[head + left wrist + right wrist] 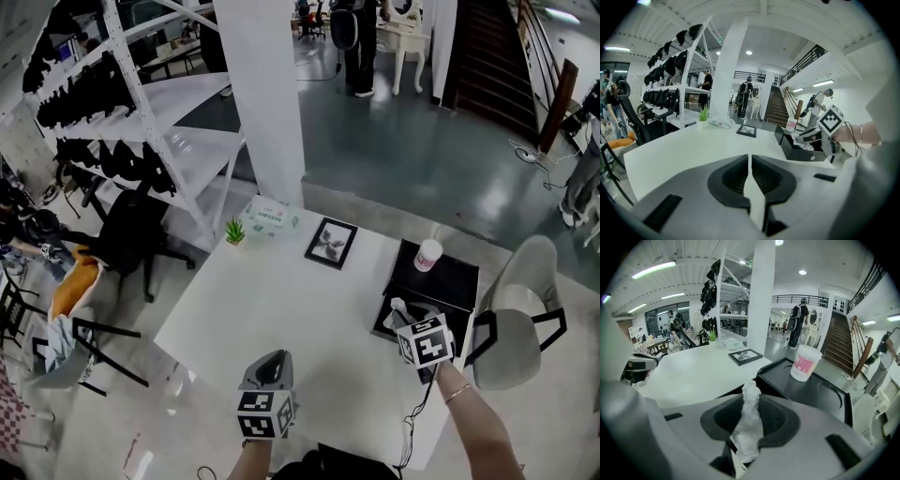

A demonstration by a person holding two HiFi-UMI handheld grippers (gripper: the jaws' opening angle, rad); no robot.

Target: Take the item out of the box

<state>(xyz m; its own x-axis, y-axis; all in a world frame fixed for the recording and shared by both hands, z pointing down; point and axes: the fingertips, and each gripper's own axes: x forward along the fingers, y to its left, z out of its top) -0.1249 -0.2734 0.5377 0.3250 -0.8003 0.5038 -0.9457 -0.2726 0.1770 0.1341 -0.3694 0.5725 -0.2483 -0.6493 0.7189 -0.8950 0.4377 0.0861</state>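
Two grippers: the left gripper (272,361) and the right gripper (403,309). One white worktop (281,300) lies ahead of them.

One black box (455,281) stands open, just beyond the right gripper. One crumpled white item (749,418) is pinched between the right gripper's jaws. One pink-and-white cup (427,255) stands on the far part of the box, past the right gripper.

One framed picture (331,243), one potted plant (235,231) and one tissue packet (269,217) all sit well ahead of the left gripper.

Two chairs are close by: one grey chair (520,319) to the right gripper's right, and one black office chair (131,234) off to the left gripper's left.
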